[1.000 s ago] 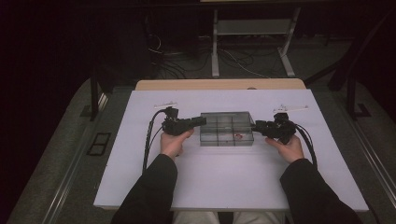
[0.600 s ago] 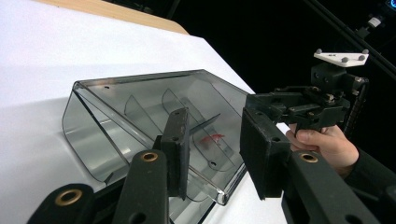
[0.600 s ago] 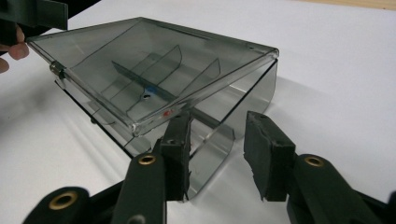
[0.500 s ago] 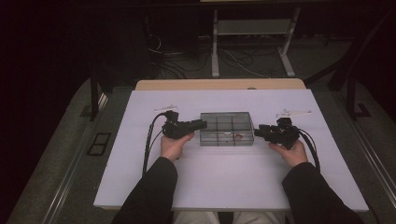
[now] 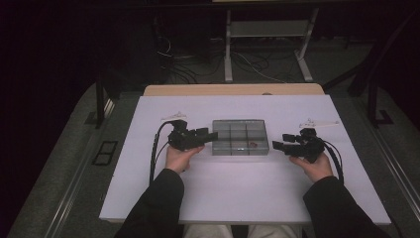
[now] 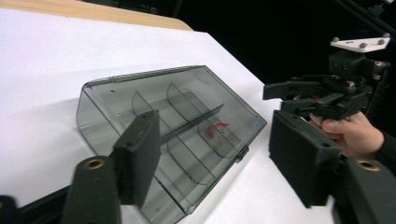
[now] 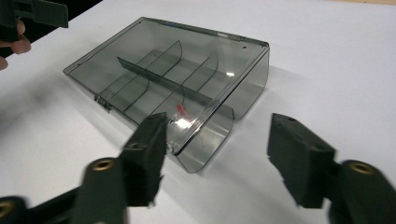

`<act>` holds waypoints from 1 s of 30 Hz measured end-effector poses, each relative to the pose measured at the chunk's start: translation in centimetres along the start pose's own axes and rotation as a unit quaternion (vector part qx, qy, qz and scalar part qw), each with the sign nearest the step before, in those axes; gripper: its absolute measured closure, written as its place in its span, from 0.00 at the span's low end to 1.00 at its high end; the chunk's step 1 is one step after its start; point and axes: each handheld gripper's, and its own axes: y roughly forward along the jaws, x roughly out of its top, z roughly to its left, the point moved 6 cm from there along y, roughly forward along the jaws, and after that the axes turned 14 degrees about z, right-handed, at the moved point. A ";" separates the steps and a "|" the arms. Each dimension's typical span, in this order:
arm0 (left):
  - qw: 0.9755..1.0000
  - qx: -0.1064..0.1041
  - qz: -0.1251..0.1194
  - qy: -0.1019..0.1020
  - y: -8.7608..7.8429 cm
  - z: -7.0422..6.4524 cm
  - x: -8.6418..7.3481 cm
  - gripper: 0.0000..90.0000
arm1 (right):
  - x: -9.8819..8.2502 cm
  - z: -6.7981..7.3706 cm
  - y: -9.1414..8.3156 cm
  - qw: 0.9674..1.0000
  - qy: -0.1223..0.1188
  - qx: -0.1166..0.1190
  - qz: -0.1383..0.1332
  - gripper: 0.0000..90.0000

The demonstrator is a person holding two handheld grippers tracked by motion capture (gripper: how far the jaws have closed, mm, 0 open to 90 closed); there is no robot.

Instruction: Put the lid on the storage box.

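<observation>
High view: left claw (image 5: 210, 135) and right claw (image 5: 277, 146), jaws just parted and gripping nothing, flank the smoky transparent plastic compartment box (image 5: 240, 137), the left at its end, the right slightly apart. It lies closed on the white worktop (image 5: 237, 193), a small red piece (image 5: 252, 145) inside.

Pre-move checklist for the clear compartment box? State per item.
1. Left hand-held gripper: jaws have just been opening, nothing pinched, at the box's left end. ok
2. Right hand-held gripper: jaws have just been opening, hold nothing, off the box's right end. ok
3. Box flat on the white table. ok
4. Lid closed over the dividers. ok
5. Front latch fastened. cannot tell
6. Small red item inside one compartment. ok
</observation>
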 end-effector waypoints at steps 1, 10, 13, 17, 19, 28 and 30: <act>1.000 0.003 0.002 0.001 -0.1 0.0 -0.1 0.33 | -0.1 0.1 -0.1 1.000 0.001 -0.001 0.000 0.35; 0.999 0.028 0.024 0.023 -0.8 -0.7 -0.6 0.13 | -0.4 1.4 -1.2 1.000 0.002 0.018 0.004 0.10; 0.998 0.038 0.033 0.029 -1.1 -1.0 -0.8 0.00 | -0.6 1.8 -1.3 1.000 0.000 0.020 0.009 0.00; 0.998 0.045 0.034 0.040 -1.7 -1.4 -1.5 0.00 | -0.9 2.4 -1.8 1.000 -0.004 0.022 0.009 0.00; 0.997 0.048 0.033 0.044 -1.9 -1.6 -1.8 0.00 | -1.1 2.7 -1.9 1.000 -0.009 0.023 0.009 0.00; 0.997 0.049 0.019 0.053 -3.2 -2.5 -3.5 0.00 | -2.3 4.0 -2.6 0.999 -0.021 0.033 0.010 0.00; 0.997 0.049 0.019 0.055 -3.3 -2.6 -4.0 0.00 | -2.6 4.2 -2.7 0.999 -0.026 0.034 0.009 0.00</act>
